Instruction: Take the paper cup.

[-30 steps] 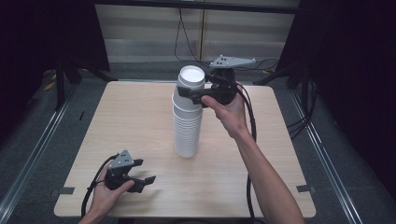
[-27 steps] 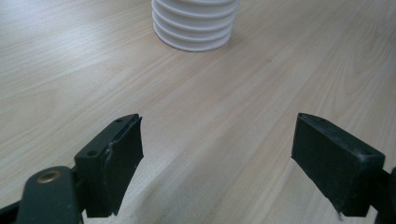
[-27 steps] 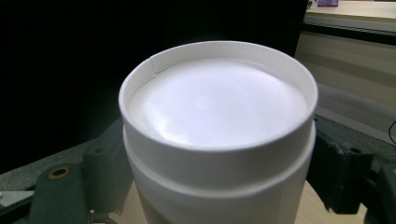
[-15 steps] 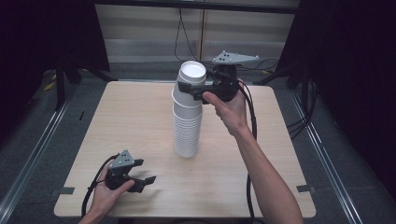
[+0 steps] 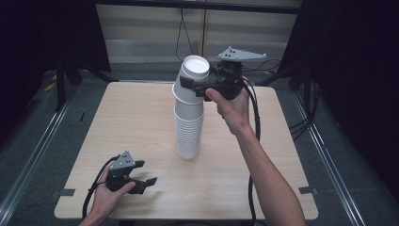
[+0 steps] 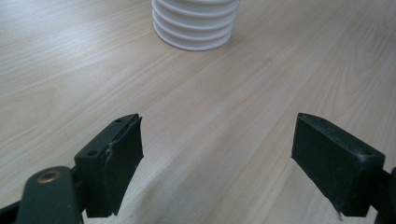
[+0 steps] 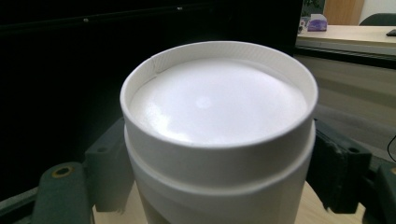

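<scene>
table of pale wood grain, smooth and matt, carries the tall stack of white paper cups near its middle; the stack stands upside down, its ribbed rims piled close together. the top cup is tilted and partly lifted off. my right gripper has its jaws clamped on this cup's wall, one black pad at each side. i judge the step is to separate one cup, so i should pull straight up along the stack axis, slowly, without squeezing harder, because thin paper dents easily and the cup below may follow. my left gripper rests low near the front edge, jaws apart and holding nothing; it could steady the stack.
</scene>
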`<state>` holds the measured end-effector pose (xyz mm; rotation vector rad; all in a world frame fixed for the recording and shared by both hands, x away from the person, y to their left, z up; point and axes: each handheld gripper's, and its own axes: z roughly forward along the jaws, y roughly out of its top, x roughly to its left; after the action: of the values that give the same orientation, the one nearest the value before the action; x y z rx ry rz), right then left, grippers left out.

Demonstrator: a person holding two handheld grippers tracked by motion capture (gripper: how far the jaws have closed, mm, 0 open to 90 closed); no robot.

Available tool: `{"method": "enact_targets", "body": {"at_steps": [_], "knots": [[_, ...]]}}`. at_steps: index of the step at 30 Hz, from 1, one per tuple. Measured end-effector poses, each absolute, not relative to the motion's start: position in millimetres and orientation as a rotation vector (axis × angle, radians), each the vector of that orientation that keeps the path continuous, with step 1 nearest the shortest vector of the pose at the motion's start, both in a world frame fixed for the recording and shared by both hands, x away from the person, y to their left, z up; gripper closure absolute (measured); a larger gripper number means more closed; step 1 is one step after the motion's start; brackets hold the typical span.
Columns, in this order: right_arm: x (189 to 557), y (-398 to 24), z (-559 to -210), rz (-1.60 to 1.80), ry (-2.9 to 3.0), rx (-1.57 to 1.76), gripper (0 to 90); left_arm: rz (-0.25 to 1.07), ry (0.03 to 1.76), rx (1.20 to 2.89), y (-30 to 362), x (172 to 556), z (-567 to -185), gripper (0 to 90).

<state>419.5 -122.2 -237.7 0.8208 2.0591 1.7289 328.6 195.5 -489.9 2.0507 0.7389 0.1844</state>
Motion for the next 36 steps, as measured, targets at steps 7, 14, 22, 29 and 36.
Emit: {"method": "enact_targets", "body": {"at_steps": [7,14,22,29,36], "knots": [[417.1,-123.9,-234.5,1.754,2.044,0.813,21.1,0.182,0.74,2.05,194.8,328.1,-490.2,16.2],[414.9,-129.5,-223.7,1.797,2.002,0.818,21.2,0.184,0.741,2.049,195.5,327.9,-489.6,16.3],[410.5,-136.8,-219.5,1.816,1.951,0.822,21.3,0.185,0.738,2.054,194.2,327.6,-489.6,16.3],[407.5,-150.6,-215.0,1.85,1.913,0.824,21.4,0.183,0.746,2.059,193.3,329.0,-489.9,16.3],[403.1,-164.1,-208.9,1.854,1.893,0.826,21.5,0.183,0.742,2.052,194.1,328.3,-489.0,16.3]]}}
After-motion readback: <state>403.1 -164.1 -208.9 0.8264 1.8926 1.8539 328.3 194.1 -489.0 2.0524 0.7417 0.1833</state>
